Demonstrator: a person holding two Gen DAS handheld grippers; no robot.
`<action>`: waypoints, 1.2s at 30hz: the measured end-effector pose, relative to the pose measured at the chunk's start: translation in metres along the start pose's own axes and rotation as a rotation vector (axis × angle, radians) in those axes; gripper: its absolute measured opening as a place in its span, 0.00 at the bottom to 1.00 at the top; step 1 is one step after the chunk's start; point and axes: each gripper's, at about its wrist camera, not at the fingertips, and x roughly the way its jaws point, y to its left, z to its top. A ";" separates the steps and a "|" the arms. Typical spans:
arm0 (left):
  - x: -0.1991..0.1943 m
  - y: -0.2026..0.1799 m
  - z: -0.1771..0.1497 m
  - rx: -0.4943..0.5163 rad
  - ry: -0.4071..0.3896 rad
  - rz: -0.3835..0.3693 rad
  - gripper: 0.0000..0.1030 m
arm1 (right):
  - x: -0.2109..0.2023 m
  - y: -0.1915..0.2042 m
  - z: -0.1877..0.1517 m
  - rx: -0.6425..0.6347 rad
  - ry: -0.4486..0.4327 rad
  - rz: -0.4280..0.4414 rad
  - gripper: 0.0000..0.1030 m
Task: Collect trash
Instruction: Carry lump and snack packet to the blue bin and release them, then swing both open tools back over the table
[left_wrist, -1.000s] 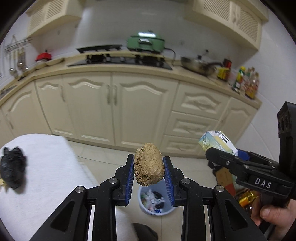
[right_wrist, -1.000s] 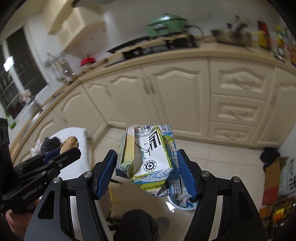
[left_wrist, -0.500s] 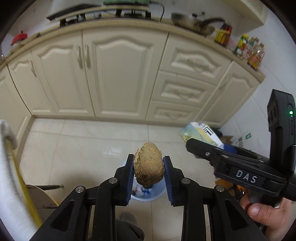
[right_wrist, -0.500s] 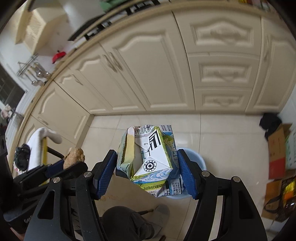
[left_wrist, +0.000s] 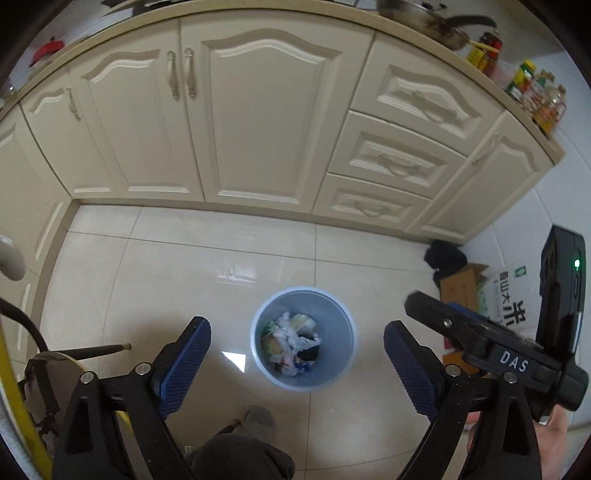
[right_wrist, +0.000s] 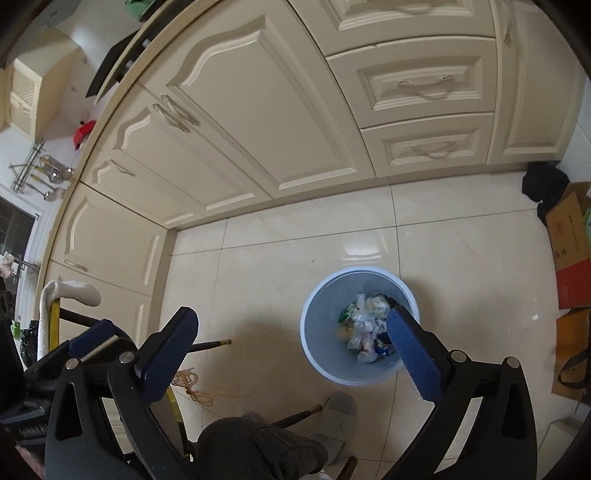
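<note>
While both tongs hang over the bin, the parts of the scene read as follows.

Landmark: pale blue waste bin (left_wrist: 303, 338), standing on the tiled floor (left_wrist: 207, 269) in front of the cream cabinets (left_wrist: 258, 110); all places below are given from it.

Left tongs (left_wrist: 297, 360): spread wide, nothing between the blue pads (left_wrist: 183, 360); the jaws have just been opening. The bin's mouth shows in the gap, so the release was probably made straight above it.

Right tongs (right_wrist: 291, 352): also spread, empty, jaws just opened; one pad (right_wrist: 413, 356) overlaps the bin's near rim in the right wrist view, so this tool sits a little to the bin's side.

Trash: crumpled bags and wrappers (left_wrist: 290, 341) lie at the bottom of the bin. The dropped pieces cannot be told apart from the rest.

Pointing: both tools tilt steeply down toward the bin, a posture that lets items fall clear of the pads.

Person: a dark knee (right_wrist: 258, 443) and a grey slipper (right_wrist: 338, 410) just this side of the bin; a hand (left_wrist: 554, 439) holds the right tool's grip.

Other things: cardboard boxes (right_wrist: 570, 243) well to the bin's right; orange rubber bands (right_wrist: 201, 387) on the floor to its left, possibly trash to pick up.

Stage: drop apparently complete; both tools free for more.
</note>
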 end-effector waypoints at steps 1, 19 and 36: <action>-0.003 0.001 0.002 -0.005 -0.008 0.009 0.91 | -0.001 0.000 -0.001 0.000 -0.001 0.005 1.00; -0.172 0.025 -0.076 -0.035 -0.305 0.046 0.99 | -0.094 0.105 -0.022 -0.127 -0.170 0.060 1.00; -0.392 0.115 -0.291 -0.208 -0.567 0.203 0.99 | -0.159 0.285 -0.101 -0.469 -0.247 0.181 1.00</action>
